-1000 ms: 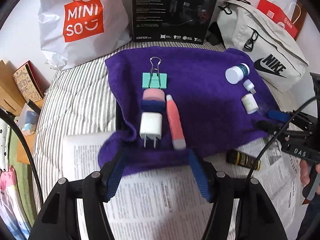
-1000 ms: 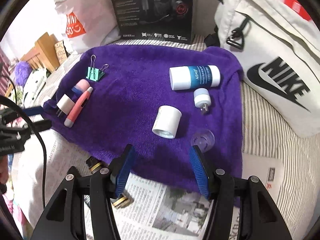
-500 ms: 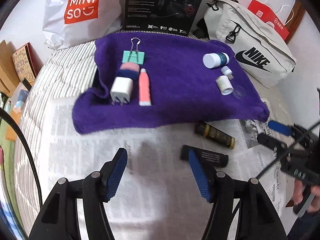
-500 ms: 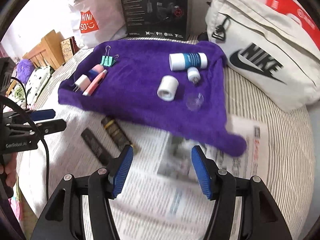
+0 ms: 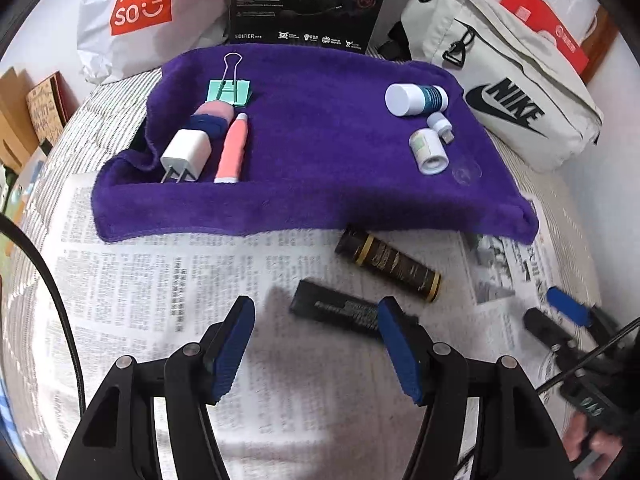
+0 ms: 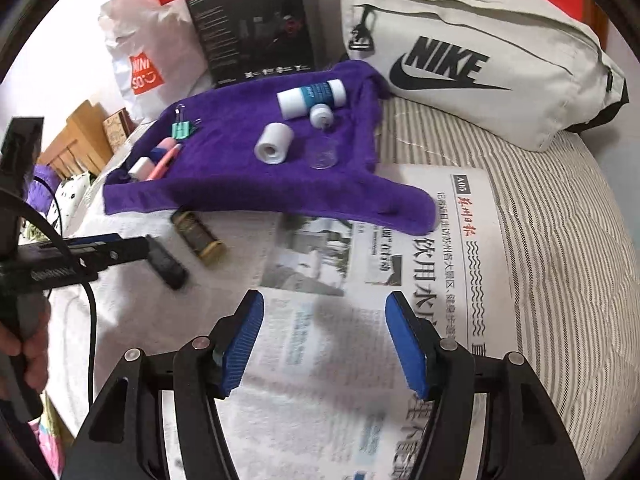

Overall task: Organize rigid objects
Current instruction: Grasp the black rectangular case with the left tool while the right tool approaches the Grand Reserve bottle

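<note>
Containers: white Miniso bag (image 5: 136, 20), black headset box (image 5: 308, 0) and white Nike bag (image 5: 500, 92) stand along the far edge of the bed (image 6: 560, 220). Contents not visible for any of them.

Purple towel (image 5: 320, 152) works as the sorting tray. Left group on it: green binder clip (image 5: 229, 90), pink-and-blue eraser-like block (image 5: 212, 118), white charger plug (image 5: 186, 158), pink tube (image 5: 233, 150), packed side by side and touching. Right group: white-and-blue bottle (image 5: 416, 99), small white cap-like part (image 5: 439, 123), white jar (image 5: 428, 151), clear round lid (image 5: 466, 170), close together.

Off the towel, on the newspaper (image 5: 160, 280): brown-and-gold tube (image 5: 388, 262) just in front of the towel edge, black flat stick (image 5: 336, 308) just beside it, nearer the camera.

Left tool (image 5: 316, 340): released, jaws apart, nothing between the pads. Black stick lies just ahead of it; its right end runs behind the right fingertip (image 5: 394, 328), contact can't be told. Gold tube beyond that, ahead and to the right.

Right tool (image 6: 324, 336): jaws opening, nothing between them, only newspaper below. Both loose tubes sit well to its left, next to the left tool's fingers.
</note>
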`<state>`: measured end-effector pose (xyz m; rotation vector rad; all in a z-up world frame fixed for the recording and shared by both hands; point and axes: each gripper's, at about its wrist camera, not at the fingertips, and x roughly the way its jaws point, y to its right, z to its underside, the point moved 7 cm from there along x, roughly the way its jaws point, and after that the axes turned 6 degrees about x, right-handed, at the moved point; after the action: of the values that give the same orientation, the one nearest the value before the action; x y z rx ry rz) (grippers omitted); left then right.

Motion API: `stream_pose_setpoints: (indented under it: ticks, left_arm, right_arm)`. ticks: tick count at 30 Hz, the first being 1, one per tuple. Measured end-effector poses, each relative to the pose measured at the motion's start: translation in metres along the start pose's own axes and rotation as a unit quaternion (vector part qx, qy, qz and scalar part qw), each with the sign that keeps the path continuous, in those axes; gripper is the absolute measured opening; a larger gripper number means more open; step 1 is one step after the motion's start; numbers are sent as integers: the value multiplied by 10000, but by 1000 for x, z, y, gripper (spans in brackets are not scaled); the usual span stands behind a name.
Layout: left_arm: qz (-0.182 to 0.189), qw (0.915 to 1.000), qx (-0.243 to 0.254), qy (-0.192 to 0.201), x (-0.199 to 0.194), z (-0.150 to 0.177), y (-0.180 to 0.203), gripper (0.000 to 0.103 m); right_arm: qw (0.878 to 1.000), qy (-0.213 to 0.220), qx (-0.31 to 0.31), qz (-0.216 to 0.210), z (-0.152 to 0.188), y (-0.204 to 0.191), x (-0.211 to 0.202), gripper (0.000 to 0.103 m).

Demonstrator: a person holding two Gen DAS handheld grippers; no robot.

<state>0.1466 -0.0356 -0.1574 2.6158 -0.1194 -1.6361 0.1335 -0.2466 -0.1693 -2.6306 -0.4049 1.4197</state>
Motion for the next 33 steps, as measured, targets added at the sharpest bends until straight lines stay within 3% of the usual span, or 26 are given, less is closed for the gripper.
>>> stream_pose_setpoints:
  ticks: [8, 13, 22, 25, 33]
  left_arm:
    - [-54, 9998, -141, -102, 16, 3, 4, 63]
    - [-92, 9997, -174, -114, 21, -1, 8, 67]
    - [-445, 9983, 367, 31, 32, -5, 22, 75]
    - [-681, 9964, 508, 5, 29, 3, 8, 79]
    - [-731, 9968, 336, -18, 9, 33, -47, 81]
  right_arm:
    - [9993, 292, -212, 68, 3, 0, 23, 67]
    - [9976, 449, -480, 228, 7, -9, 29, 78]
    - [9970, 396, -602, 295, 8, -12, 32, 84]
    - [9970, 388, -610, 286, 9, -12, 32, 85]
    - [9968, 353, -648, 296, 9, -14, 33, 90]
